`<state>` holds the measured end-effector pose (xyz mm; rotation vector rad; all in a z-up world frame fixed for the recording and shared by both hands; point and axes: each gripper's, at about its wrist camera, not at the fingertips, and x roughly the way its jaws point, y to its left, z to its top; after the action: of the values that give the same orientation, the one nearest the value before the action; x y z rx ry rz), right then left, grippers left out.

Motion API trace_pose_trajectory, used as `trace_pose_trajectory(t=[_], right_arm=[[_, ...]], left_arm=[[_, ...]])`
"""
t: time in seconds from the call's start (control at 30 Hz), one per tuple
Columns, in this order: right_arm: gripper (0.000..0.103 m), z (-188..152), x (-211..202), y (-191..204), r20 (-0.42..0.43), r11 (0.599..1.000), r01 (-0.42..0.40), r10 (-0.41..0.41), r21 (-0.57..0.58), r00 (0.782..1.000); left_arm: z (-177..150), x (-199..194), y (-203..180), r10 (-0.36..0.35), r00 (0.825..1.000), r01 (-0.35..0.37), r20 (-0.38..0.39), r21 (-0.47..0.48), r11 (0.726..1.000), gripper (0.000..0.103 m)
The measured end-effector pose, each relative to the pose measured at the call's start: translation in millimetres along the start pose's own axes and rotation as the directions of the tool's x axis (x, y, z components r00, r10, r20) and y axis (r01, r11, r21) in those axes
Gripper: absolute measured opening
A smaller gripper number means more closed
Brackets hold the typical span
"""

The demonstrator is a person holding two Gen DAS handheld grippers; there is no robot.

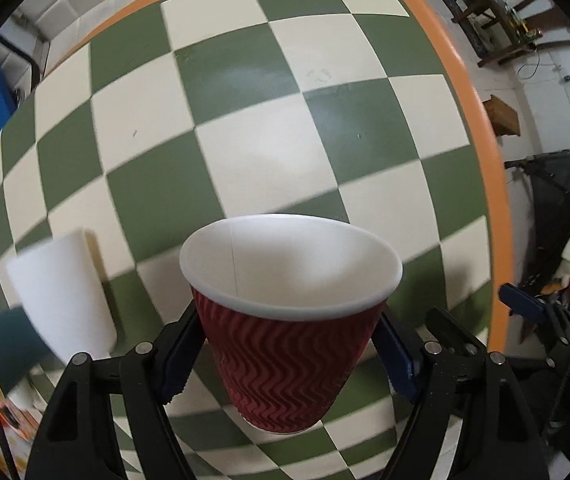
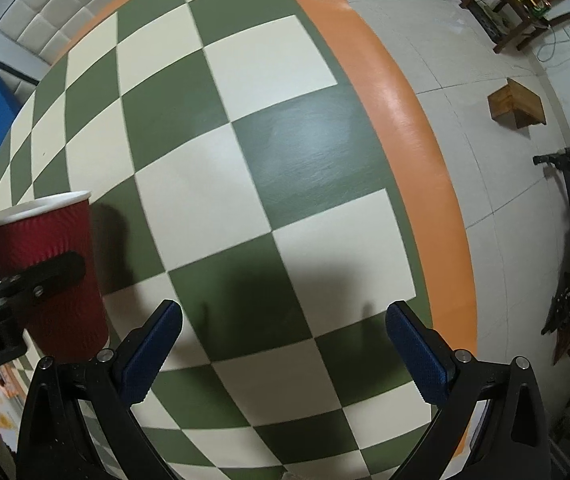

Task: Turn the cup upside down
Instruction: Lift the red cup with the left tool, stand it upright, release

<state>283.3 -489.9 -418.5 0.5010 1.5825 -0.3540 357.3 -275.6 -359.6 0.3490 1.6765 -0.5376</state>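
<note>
A dark red ribbed paper cup with a white rim and white inside stands mouth up between the blue pads of my left gripper, which is shut on its sides. The cup looks lifted slightly above the green and cream checkered table. In the right wrist view the same cup is at the far left with the left gripper's black finger across it. My right gripper is open and empty over the table, to the right of the cup.
A white cup stands on the table left of the red cup. The table's orange edge runs along the right, with floor beyond. Colourful packaging lies at the lower left. A wooden box sits on the floor.
</note>
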Motion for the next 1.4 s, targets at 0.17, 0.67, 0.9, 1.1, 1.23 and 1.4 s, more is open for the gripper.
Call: trace_pose_trajectory(t=[0.17, 0.67, 0.9, 1.1, 1.23, 1.4], right_arm=[[0.103, -23.2, -7.3, 9.9, -0.007, 0.999, 0.000, 0.000, -0.035, 1.000], [0.103, -148.7, -18.6, 13.5, -0.024, 0.995, 0.056, -0.059, -0.088, 0.998], [0.103, -193.5, -18.6, 5.2, -0.032, 0.993, 0.077, -0.080, -0.086, 0.996], [0.103, -209.9, -20.2, -0.8, -0.029, 0.994, 0.085, -0.087, -0.072, 0.996], [0.103, -214.5, -24.8, -1.0, -0.018, 0.995, 0.085, -0.086, -0.059, 0.996], [0.103, -203.8, -23.8, -13.7, -0.015, 0.995, 0.087, -0.088, -0.043, 0.996]], left_arm=[[-42.4, -10.2, 17.8, -0.032, 0.999, 0.032, -0.004, -0.067, 0.997, 0.077], [-186.1, -6.6, 56.2, -0.219, 0.975, 0.185, -0.046, -0.385, 0.904, 0.077], [-224.0, 26.8, 33.8, -0.221, 0.971, 0.169, -0.091, -0.392, 0.904, 0.077], [-231.1, 36.5, 22.4, -0.191, 0.977, 0.143, -0.091, -0.381, 0.914, 0.077], [-224.8, 44.0, 4.8, -0.163, 0.983, 0.122, -0.083, -0.365, 0.923, 0.078], [-209.4, 61.2, -25.7, -0.139, 0.987, 0.103, -0.081, -0.346, 0.932, 0.078]])
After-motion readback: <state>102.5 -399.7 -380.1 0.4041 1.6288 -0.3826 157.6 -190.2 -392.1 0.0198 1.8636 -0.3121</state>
